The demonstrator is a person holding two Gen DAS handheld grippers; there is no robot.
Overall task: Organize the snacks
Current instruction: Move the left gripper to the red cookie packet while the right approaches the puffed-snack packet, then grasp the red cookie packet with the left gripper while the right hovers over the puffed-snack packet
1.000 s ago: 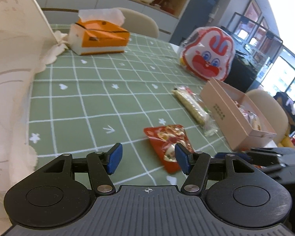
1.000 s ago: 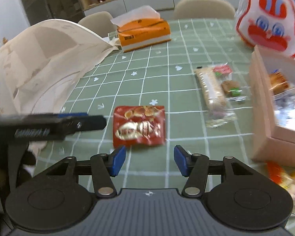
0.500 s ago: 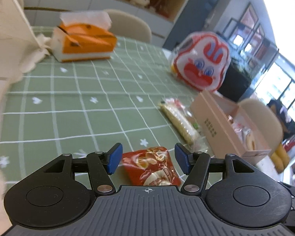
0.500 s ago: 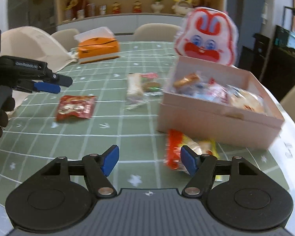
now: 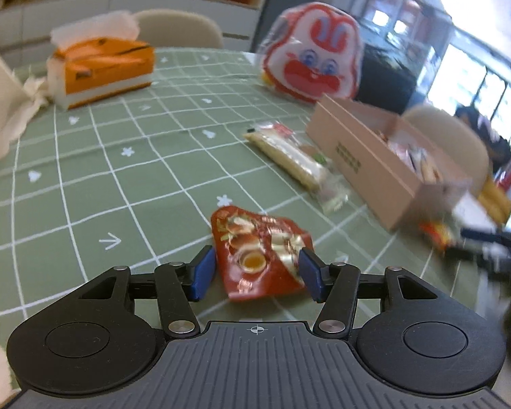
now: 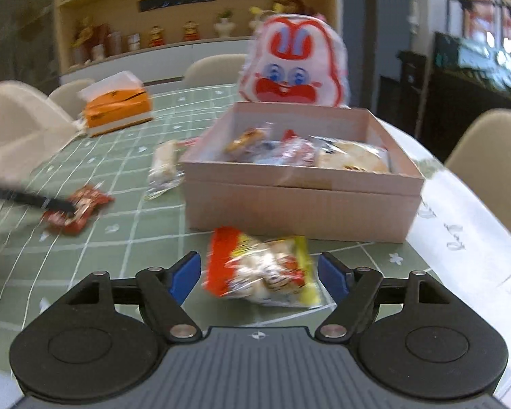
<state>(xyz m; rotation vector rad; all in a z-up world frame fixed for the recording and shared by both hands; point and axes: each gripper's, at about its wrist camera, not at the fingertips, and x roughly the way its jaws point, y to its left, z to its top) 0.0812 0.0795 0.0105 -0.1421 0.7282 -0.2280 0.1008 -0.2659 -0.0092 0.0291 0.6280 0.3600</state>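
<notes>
A dining table under a green checked cloth [image 5: 126, 177] fills both views, with shelves of figurines along the back wall and pale chairs around it. Toward the table's far edge sit an orange tissue box [image 5: 102, 68] and a bunny-faced bag [image 6: 294, 71]. Just in front of the bag, near the right edge, an open cardboard box [image 6: 299, 204] holds several wrapped snacks. A long clear-wrapped biscuit pack [image 5: 294, 160] lies on the cloth just beside the box's left wall.

The left gripper [image 5: 257, 272] points down at a red snack packet [image 5: 259, 255] lying flat near the table's middle. Its jaws have just been closing and now flank the packet on both sides; the blue pads sit at the packet's edges without visibly squeezing it, so it counts as released.

The right gripper [image 6: 259, 277] hovers over a red-and-yellow snack bag [image 6: 262, 272] lying just before the box's near wall. Its jaws have just been opening and stand wide, clear of the bag on either side, grasping nothing.
</notes>
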